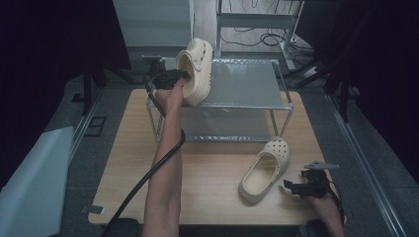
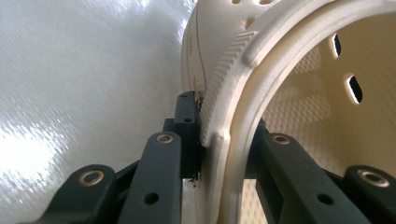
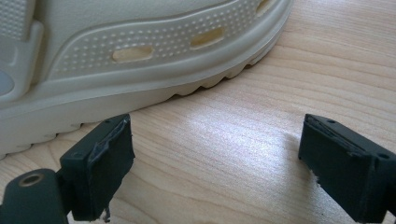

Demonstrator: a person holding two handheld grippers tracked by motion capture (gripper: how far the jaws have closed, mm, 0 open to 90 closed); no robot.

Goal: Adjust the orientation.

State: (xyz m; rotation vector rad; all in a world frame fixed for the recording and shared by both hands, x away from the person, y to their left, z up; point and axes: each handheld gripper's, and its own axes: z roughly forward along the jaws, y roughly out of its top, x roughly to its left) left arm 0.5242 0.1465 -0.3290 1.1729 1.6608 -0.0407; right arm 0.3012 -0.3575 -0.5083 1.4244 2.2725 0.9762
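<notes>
My left gripper [image 1: 182, 79] is shut on the rim of a cream clog [image 1: 196, 69], which it holds tilted on its side over the left end of the metal rack's top shelf [image 1: 247, 84]. In the left gripper view the clog's collar [image 2: 224, 121] is pinched between the black jaws, above the shelf's silvery sheet [image 2: 70, 84]. A second cream clog [image 1: 266, 169] lies on the wooden table [image 1: 207, 173], toe pointing away. My right gripper [image 1: 292, 186] rests just right of its heel, open, with bare wood between its fingers [image 3: 105, 154] and the clog's sole [image 3: 140, 70] ahead.
The two-tier metal rack has a lower shelf [image 1: 222, 123] with nothing on it. A black cable [image 1: 148, 175] trails from the left gripper across the table. Dark drapes flank both sides, and a grey floor and frames lie beyond the rack.
</notes>
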